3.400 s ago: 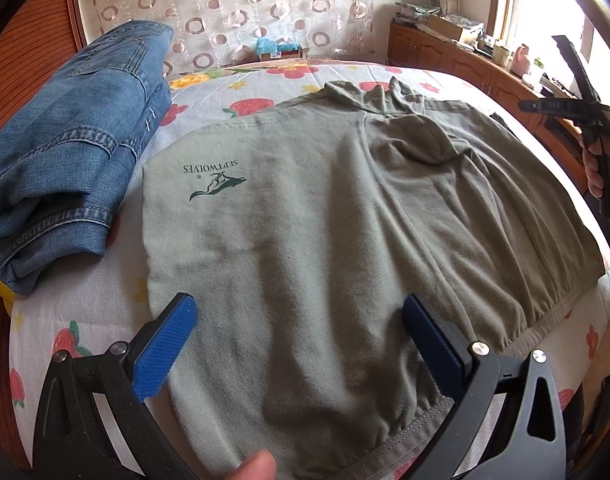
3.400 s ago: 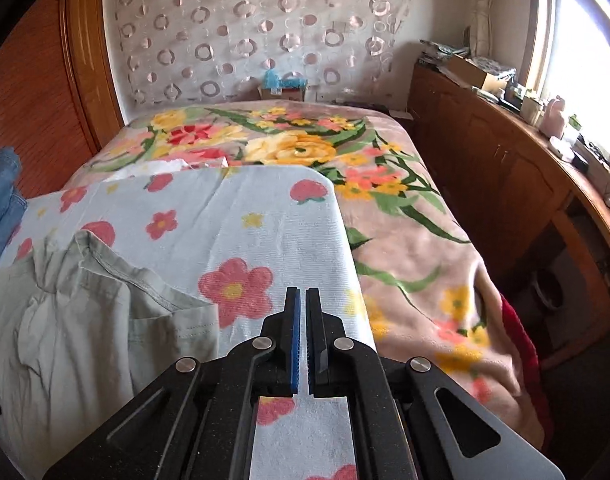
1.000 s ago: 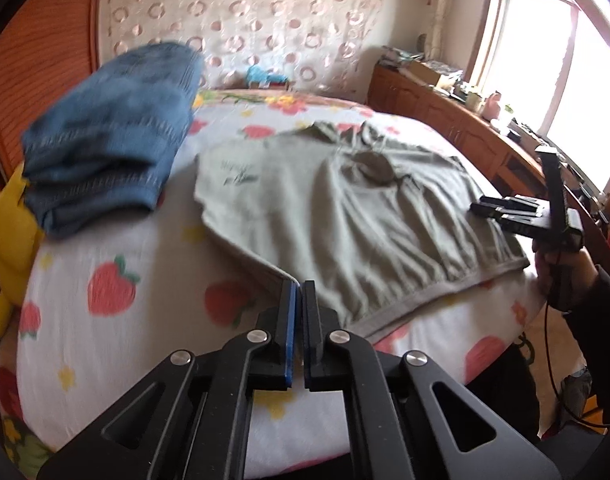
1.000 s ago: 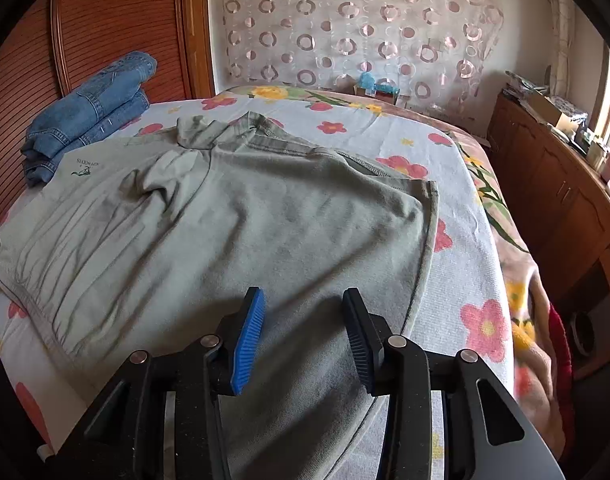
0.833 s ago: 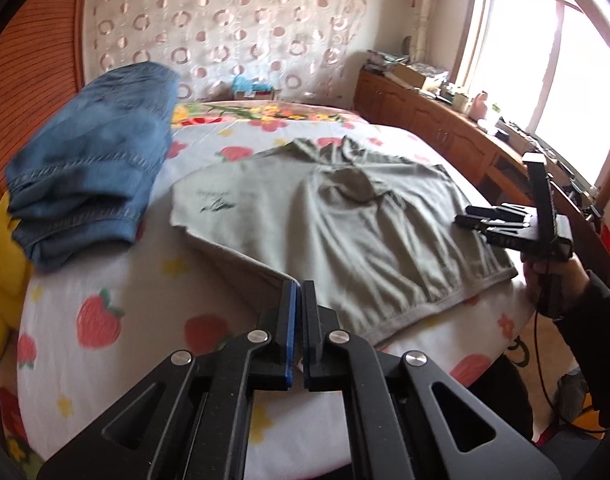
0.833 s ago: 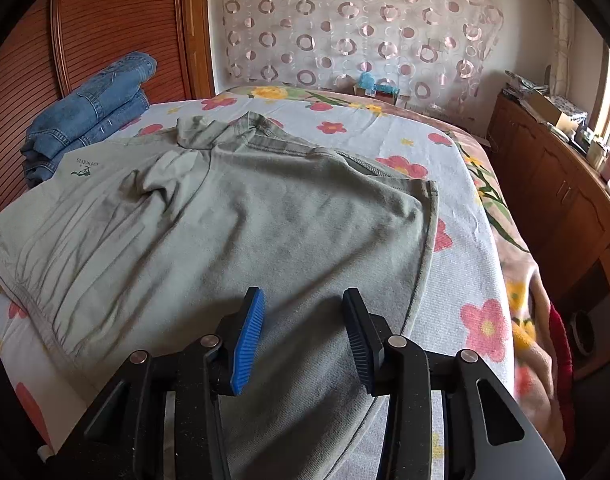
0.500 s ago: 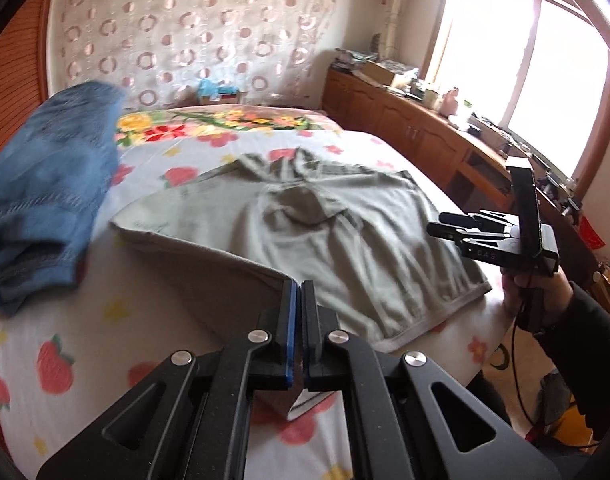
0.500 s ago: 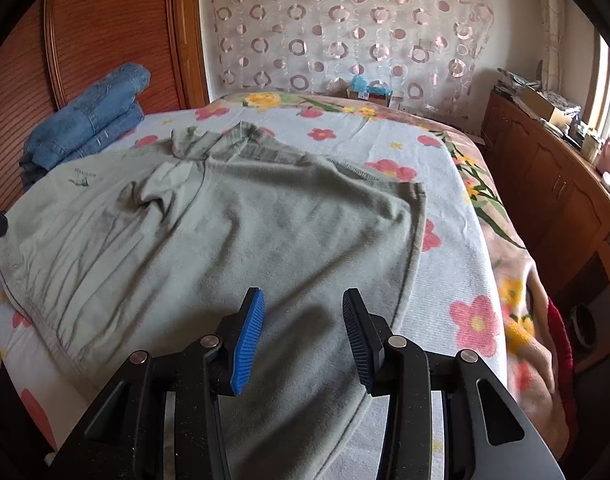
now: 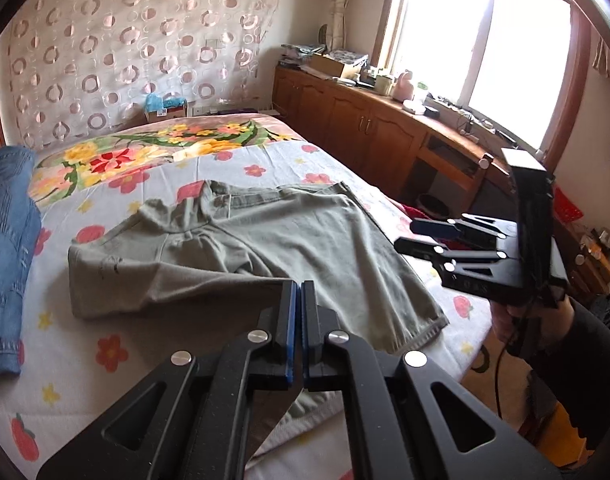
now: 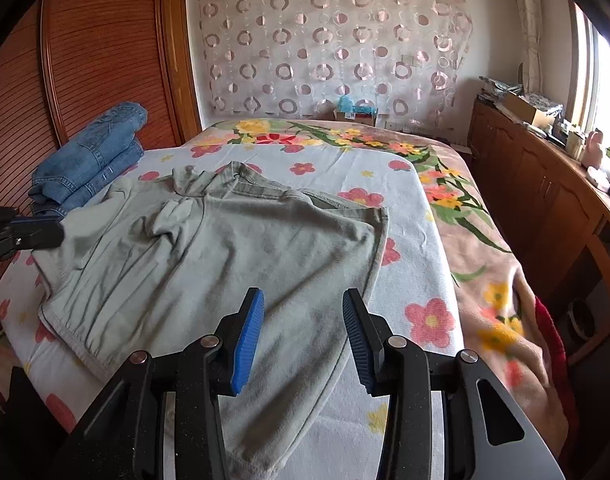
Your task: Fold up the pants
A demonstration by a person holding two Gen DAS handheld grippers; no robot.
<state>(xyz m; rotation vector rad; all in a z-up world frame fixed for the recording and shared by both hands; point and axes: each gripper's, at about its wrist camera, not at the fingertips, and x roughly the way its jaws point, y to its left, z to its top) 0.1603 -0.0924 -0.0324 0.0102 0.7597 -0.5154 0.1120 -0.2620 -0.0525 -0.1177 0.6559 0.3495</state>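
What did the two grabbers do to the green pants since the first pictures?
The left gripper closed on the near edge of the grey-green pants and has been carrying it up and across, folding a flap over. The right gripper, shut at first, opened and hovers above the cloth. The folded jeans stayed put on the flowered sheet.

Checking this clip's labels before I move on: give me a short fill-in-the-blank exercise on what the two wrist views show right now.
1. The left gripper is shut on a corner of the grey-green ____.
2. The right gripper has its jaws ____, with nothing between them.
3. The folded blue ____ lie at the bed's edge beside the wooden wall panel.
4. The bed sheet is printed with ____.

Missing words: pants; open; jeans; flowers
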